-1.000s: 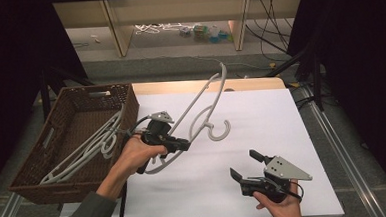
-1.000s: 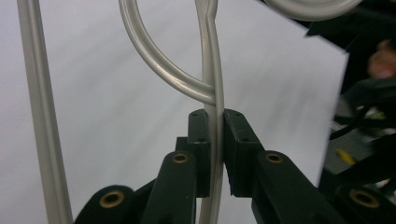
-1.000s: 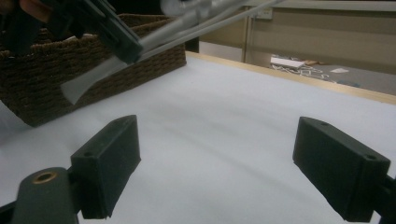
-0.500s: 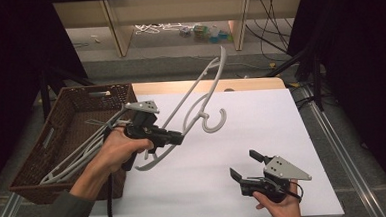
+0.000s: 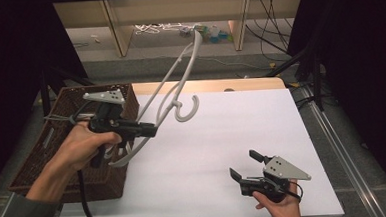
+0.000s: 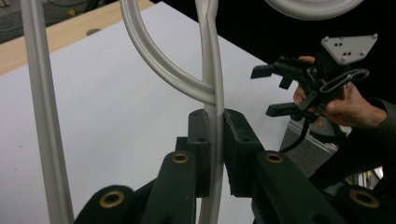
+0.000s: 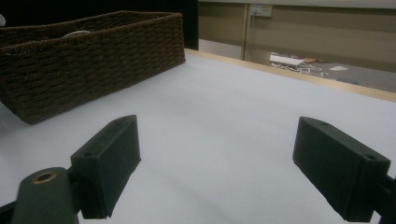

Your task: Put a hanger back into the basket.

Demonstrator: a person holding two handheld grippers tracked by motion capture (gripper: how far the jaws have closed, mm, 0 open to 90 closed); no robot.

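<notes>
— Start at the left: the wicker basket (image 5: 68, 145) sits at the left edge of the tabletop (image 5: 223, 152), and I can make out pale hangers already lying in it. That looks like where this one is headed.

— Agreed. The left gripper (image 5: 149, 131) has its jaws clamped tight on the white hanger (image 5: 172, 87), on a thin part of its frame; the left gripper view shows the bar (image 6: 212, 121) pinched between both pads. The hanger is up in the air, just right of the basket, hook (image 5: 188, 110) hanging low, one long arm slanting up toward the far side.

— So the tricky bit is that long arm. I'd swing it leftward over the near rim before lowering, lay the hanger flat along the basket's length, and only then let go.

— And the right gripper (image 5: 245, 166)?

— Near the right front corner, jaws wide, nothing between them. It should stay clear, I think, unless the hanger snags on the weave.
</notes>
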